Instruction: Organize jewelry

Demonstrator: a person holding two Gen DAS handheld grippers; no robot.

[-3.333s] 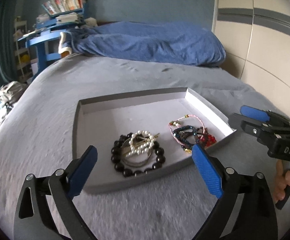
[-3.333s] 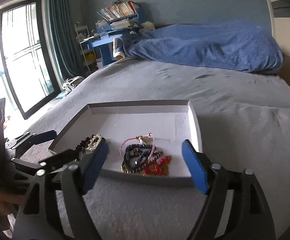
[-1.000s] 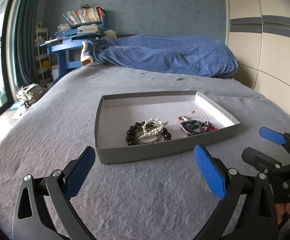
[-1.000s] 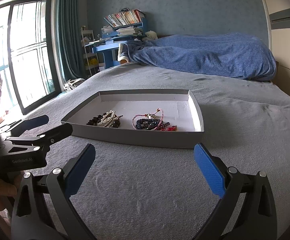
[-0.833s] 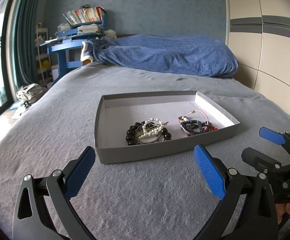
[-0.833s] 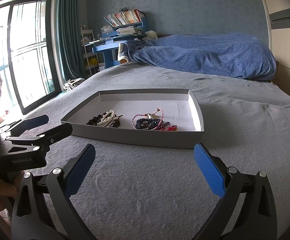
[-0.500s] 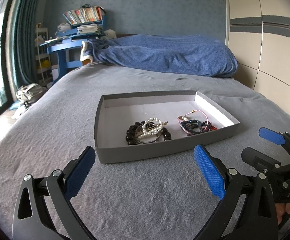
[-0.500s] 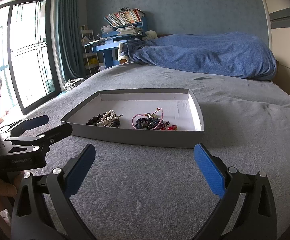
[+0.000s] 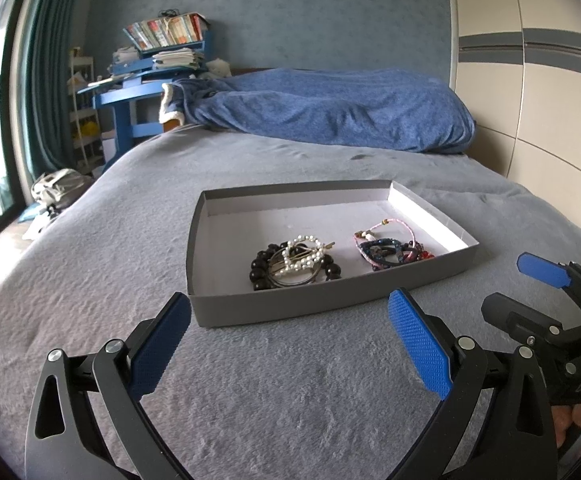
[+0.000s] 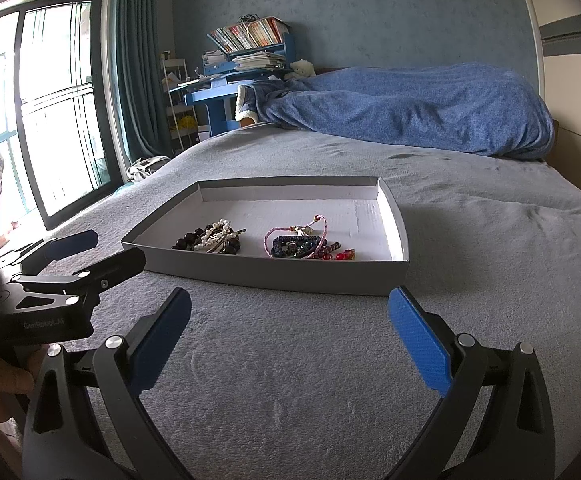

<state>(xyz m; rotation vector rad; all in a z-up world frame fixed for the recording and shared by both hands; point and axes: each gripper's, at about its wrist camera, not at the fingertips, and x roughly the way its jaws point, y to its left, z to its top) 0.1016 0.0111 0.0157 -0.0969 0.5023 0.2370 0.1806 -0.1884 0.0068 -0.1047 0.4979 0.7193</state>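
Note:
A shallow grey tray [image 9: 290, 308] sits on the grey bed; it also shows in the right wrist view [image 10: 274, 276]. Inside lie two piles: black beads with a pearl clip and metal rings [image 9: 295, 262] [image 10: 210, 238] on the left, and pink, blue and red bracelets [image 9: 390, 246] [image 10: 304, 242] on the right. My left gripper [image 9: 288, 350] is open and empty, a short way in front of the tray. My right gripper [image 10: 288, 346] is open and empty, also in front of the tray. Each gripper shows in the other's view, the right one [image 9: 546, 280] and the left one [image 10: 78, 258].
A rumpled blue blanket [image 9: 330, 116] lies across the far end of the bed. A blue desk with books [image 10: 234, 80] stands beyond it. A window [image 10: 30, 120] is on the left, a panelled wardrobe [image 9: 530, 100] on the right.
Since 3.3 s ago both grippers have pulled back from the tray and levelled out. Over the last second nothing has visibly moved.

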